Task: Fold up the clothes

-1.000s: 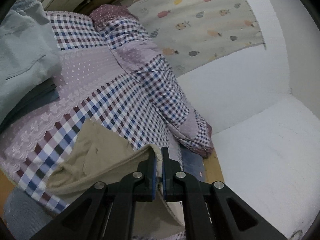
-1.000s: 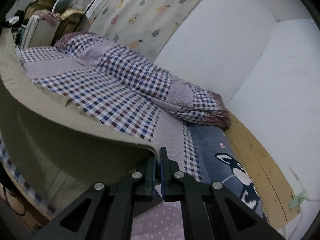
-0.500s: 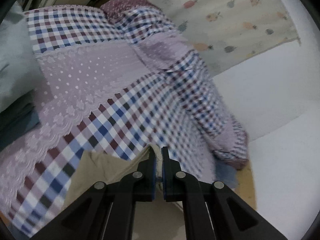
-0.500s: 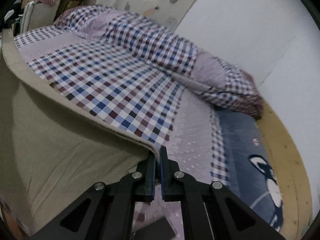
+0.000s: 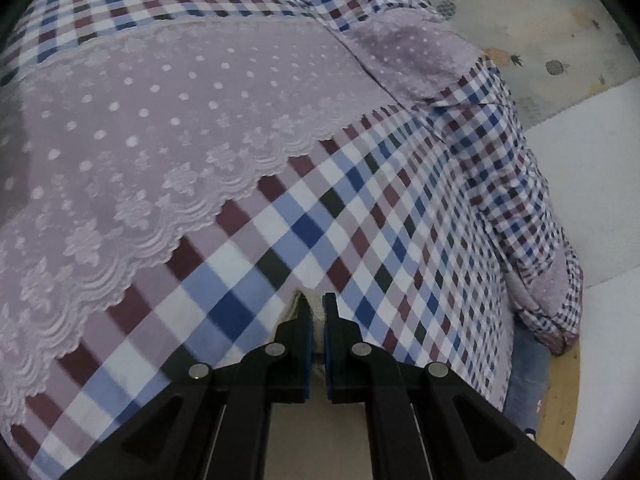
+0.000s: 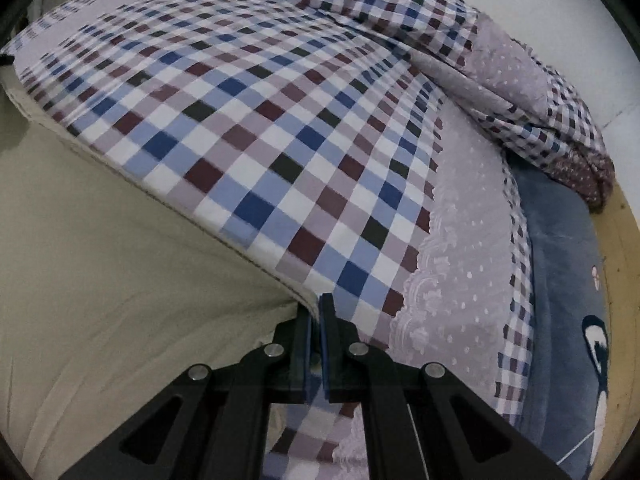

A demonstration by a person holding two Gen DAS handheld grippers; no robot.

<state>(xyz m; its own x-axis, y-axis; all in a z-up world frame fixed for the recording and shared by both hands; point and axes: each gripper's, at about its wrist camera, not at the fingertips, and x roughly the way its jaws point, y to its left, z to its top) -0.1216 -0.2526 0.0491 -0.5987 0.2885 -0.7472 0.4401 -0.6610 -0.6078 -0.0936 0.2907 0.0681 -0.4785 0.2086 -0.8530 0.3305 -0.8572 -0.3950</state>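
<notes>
In the left wrist view, the left tongs (image 5: 316,304) are almost closed, with only a thin gap between the two black arms, and a small bit of tan cloth (image 5: 310,314) is pinched in that gap. Only that corner of the cloth shows here, peeking up between the blue pads and hanging just over the bed cover (image 5: 304,236). The bed cover has blue, white and dark red squares, and a wide purple band with white dots (image 5: 168,112) and a wavy lace edge runs across it. A bunched-up blanket (image 5: 504,152) in the same squares lies along the far side of the bed, next to a white wall (image 5: 592,184). Above the wall hangs a pale curtain (image 5: 532,20) with little fruit pictures. In the right wrist view, the right tongs (image 6: 316,308) are also nearly shut, and they grip the edge of the same tan cloth (image 6: 120,280) right at the tips. From there the cloth spreads out wide to the left and fills the lower left part of the view, and its long edge lies over the checked bed cover (image 6: 280,120). To the right of the tongs the purple dotted band (image 6: 468,248) shows again. Past it lies a blue blanket (image 6: 560,264) with a cartoon animal on it, beside a strip of wooden bed frame (image 6: 624,240). The bunched blanket (image 6: 520,92) sits at the top right.
</notes>
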